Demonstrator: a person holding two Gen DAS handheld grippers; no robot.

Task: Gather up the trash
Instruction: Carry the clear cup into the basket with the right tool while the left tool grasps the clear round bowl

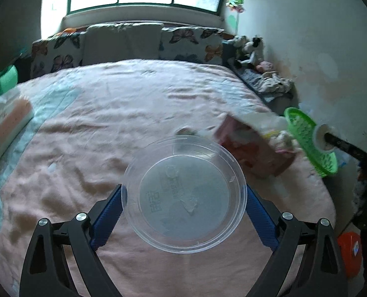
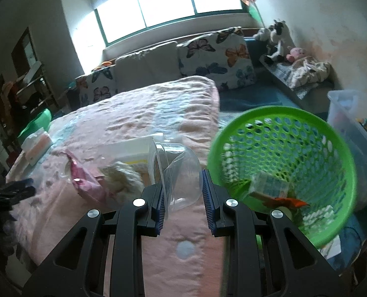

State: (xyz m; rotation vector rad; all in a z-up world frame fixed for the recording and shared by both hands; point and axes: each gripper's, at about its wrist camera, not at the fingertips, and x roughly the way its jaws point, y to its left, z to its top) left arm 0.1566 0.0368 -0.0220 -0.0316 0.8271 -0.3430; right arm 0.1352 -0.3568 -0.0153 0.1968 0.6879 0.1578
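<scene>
My left gripper (image 1: 184, 193) is shut on a clear round plastic container (image 1: 183, 193), holding it by its rim above the pink bedspread (image 1: 109, 113). My right gripper (image 2: 182, 193) has its jaws around a clear plastic tub (image 2: 181, 170) lying on its side; the pads touch its sides. A green mesh basket (image 2: 282, 168) stands just right of it with cartons and wrappers inside; it also shows in the left wrist view (image 1: 309, 141). A pink carton (image 1: 252, 148) and crumpled tissue (image 2: 124, 178) lie on the bed near the tub.
A tissue pack (image 1: 7, 123) lies at the bed's left edge. Butterfly pillows (image 1: 124, 44) line the headboard. Plush toys (image 2: 280, 39) and clothes sit on a bench by the right wall. A clear storage bin (image 2: 352, 133) stands beyond the basket.
</scene>
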